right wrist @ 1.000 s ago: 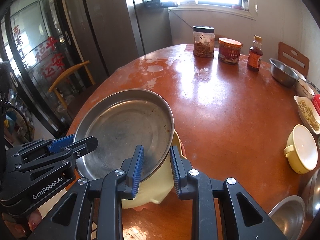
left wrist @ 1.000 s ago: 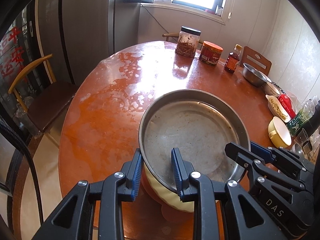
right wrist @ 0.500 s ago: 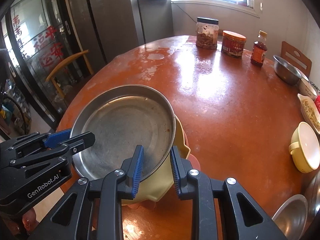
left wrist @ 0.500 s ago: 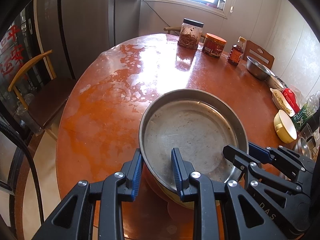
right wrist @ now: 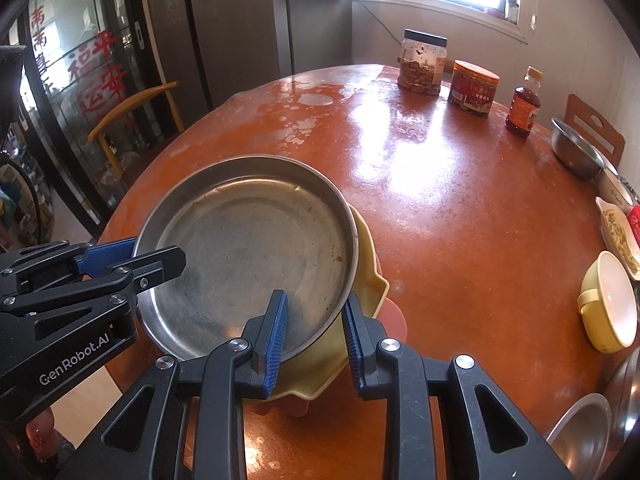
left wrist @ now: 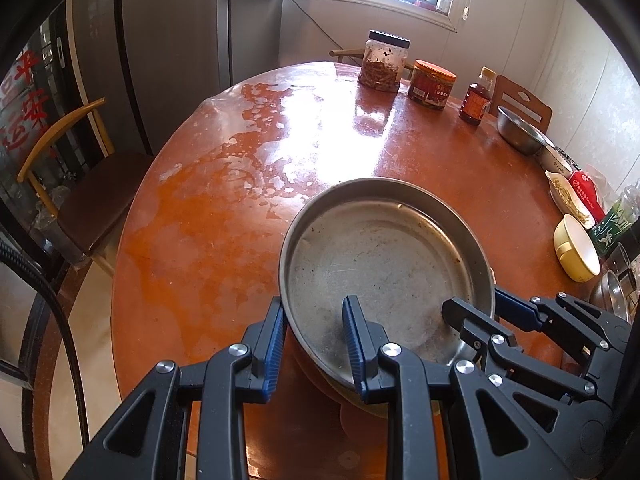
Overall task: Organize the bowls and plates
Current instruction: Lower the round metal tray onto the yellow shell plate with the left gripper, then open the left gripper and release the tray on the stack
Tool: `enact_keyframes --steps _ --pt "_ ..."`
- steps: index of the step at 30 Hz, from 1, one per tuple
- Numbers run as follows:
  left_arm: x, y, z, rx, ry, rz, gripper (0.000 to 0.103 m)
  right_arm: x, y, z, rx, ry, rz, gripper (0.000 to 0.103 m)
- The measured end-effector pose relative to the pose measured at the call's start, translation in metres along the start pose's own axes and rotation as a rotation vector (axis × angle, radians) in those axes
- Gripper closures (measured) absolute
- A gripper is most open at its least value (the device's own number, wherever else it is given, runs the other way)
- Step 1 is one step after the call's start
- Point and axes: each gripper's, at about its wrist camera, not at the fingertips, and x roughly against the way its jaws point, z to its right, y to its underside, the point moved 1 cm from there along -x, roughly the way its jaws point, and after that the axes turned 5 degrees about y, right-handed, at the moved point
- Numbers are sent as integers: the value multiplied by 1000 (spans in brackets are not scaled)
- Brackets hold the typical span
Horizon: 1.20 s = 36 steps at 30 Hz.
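A round metal plate (left wrist: pixel 380 264) (right wrist: pixel 248 240) rests on a yellow bowl (right wrist: pixel 366 264), which sits on a pinkish piece (right wrist: pixel 394 316) near the front edge of the round brown table (right wrist: pixel 460 208). My left gripper (left wrist: pixel 314 308) (right wrist: pixel 154 252) is shut on the plate's left rim, one finger outside and one inside. My right gripper (right wrist: pixel 314 300) (left wrist: pixel 476 302) is shut on the plate's right rim, its outer finger over the yellow bowl's edge. Whether that bowl's rim is also pinched is hidden.
At the table's far side stand a clear jar (right wrist: pixel 424 64), a red tin (right wrist: pixel 474 88) and a sauce bottle (right wrist: pixel 524 106). Along the right are a steel bowl (right wrist: pixel 576 152), a white dish of food (right wrist: pixel 616 228), a yellow handled bowl (right wrist: pixel 610 300) and steel plates (right wrist: pixel 584 436). A wooden chair (left wrist: pixel 76 184) stands left.
The plate with the bowl under it has sunk a little toward the table, and both cameras have tipped slightly. Both grips on the rim look the same.
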Motion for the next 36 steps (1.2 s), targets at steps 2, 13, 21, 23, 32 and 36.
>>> enact_keyframes --steps 2,13,21,23,32,36 --pt "0 0 0 1 1 2 75 0 0 0 1 0 0 73" --pt "-1 1 0 -5 -2 -2 75 5 3 2 -8 -26 6 66" --pt "3 2 -2 -3 -6 0 75 11 3 3 -2 -23 21 54" --pt "3 2 -1 -4 -7 -1 75 12 3 1 11 -17 21 53" --pt "6 2 2 -15 3 7 75 19 2 4 15 2 50 42" --pt "7 2 4 -17 7 10 74 21 2 6 6 -2 52 42"
